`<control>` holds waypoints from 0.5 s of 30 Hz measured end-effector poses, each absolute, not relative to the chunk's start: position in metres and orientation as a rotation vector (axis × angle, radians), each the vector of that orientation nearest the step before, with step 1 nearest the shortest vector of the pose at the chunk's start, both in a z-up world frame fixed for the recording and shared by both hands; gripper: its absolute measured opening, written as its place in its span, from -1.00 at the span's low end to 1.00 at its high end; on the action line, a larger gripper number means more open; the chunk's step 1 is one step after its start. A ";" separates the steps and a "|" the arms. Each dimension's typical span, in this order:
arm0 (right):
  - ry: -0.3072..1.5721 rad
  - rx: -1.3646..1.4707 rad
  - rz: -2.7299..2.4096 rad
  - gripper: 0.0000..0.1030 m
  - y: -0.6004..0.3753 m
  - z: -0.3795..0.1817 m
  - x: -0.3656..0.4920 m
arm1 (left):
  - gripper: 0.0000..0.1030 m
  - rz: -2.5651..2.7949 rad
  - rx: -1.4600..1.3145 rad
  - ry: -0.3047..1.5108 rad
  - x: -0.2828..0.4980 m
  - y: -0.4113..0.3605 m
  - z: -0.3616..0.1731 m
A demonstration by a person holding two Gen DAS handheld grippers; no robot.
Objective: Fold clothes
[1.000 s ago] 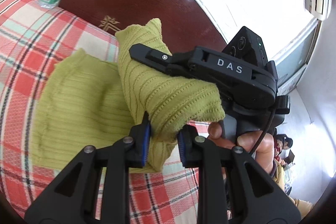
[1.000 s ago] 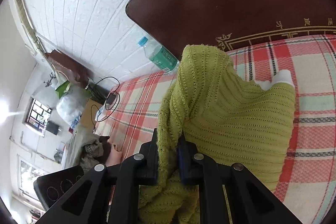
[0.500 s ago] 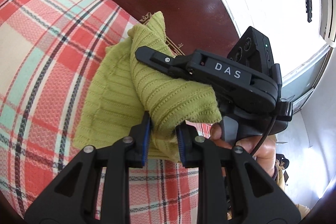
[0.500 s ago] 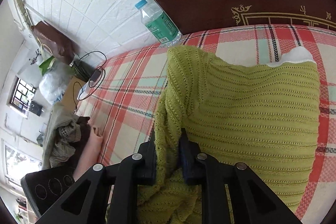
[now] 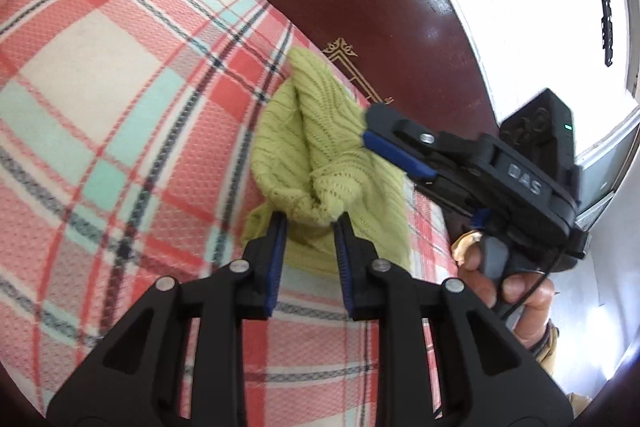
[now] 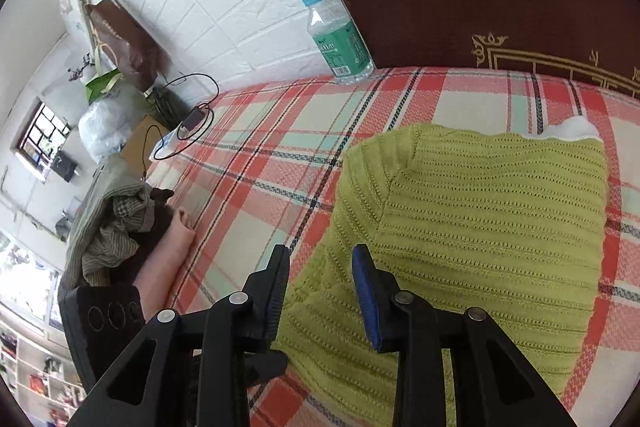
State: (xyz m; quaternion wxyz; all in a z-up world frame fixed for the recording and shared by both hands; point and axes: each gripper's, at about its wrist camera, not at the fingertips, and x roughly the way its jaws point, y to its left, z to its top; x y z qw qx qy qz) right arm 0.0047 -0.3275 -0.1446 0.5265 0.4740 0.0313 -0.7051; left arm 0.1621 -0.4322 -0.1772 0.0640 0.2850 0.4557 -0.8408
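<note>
Green knit sweater [image 6: 472, 227] on the plaid bed [image 6: 280, 147]: soft, floppy; best pinched at edges. Left hand-held gripper [image 5: 310, 227] clamps a bunched corner; right hand-held gripper [image 6: 322, 267] opening, fabric lying loose between its jaws.

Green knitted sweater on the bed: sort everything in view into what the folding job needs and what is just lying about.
Job:
green knitted sweater
left gripper, pinching a bunch of it
right gripper, jaws opening over it
plaid bedspread

Lying about:
water bottle
charger and cable
heap of clothes
brown bag

ribbed knit green sweater [image 6: 472, 227], woven plaid bedcover [image 5: 100, 99], glossy wooden headboard [image 5: 380, 7], clear plastic bottle [image 6: 338, 43]
</note>
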 end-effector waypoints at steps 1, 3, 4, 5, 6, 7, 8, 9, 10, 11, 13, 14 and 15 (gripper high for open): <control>0.100 1.106 -1.687 -0.36 -0.324 -0.143 0.010 | -0.42 -2.537 0.867 1.353 0.164 -0.433 -0.177; 0.160 1.080 -1.689 -0.36 -0.321 -0.144 0.020 | 0.01 -2.525 0.865 1.301 0.170 -0.433 -0.173; 0.192 1.075 -1.687 -0.36 -0.321 -0.148 0.025 | 0.38 -2.517 0.850 1.283 0.174 -0.433 -0.171; 0.223 1.072 -1.685 -0.36 -0.321 -0.152 0.029 | 0.48 -2.511 0.821 1.272 0.178 -0.434 -0.169; 0.241 1.080 -1.682 -0.36 -0.322 -0.158 0.031 | 0.58 -2.506 0.790 1.260 0.182 -0.435 -0.166; 0.258 1.089 -1.678 -0.36 -0.323 -0.164 0.033 | 0.60 -2.503 0.774 1.250 0.187 -0.434 -0.164; 0.267 1.097 -1.674 -0.36 -0.323 -0.170 0.034 | 0.60 -2.498 0.782 1.246 0.189 -0.433 -0.164; 0.276 1.104 -1.669 -0.35 -0.324 -0.175 0.035 | 0.64 -2.493 0.800 1.245 0.187 -0.436 -0.166; 0.286 1.098 -1.663 -0.31 -0.325 -0.178 0.037 | 0.64 -2.485 0.819 1.242 0.184 -0.437 -0.169; 0.299 1.082 -1.658 -0.25 -0.325 -0.179 0.039 | 0.64 -2.477 0.834 1.239 0.182 -0.438 -0.170; 0.292 1.070 -1.644 -0.17 -0.321 -0.175 0.040 | 0.64 -2.467 0.884 1.249 0.173 -0.442 -0.176; 0.278 1.070 -1.634 -0.11 -0.317 -0.172 0.040 | 0.64 -2.458 0.908 1.260 0.172 -0.440 -0.178; 0.261 1.070 -1.625 -0.10 -0.313 -0.168 0.039 | 0.64 -2.459 0.922 1.273 0.174 -0.436 -0.177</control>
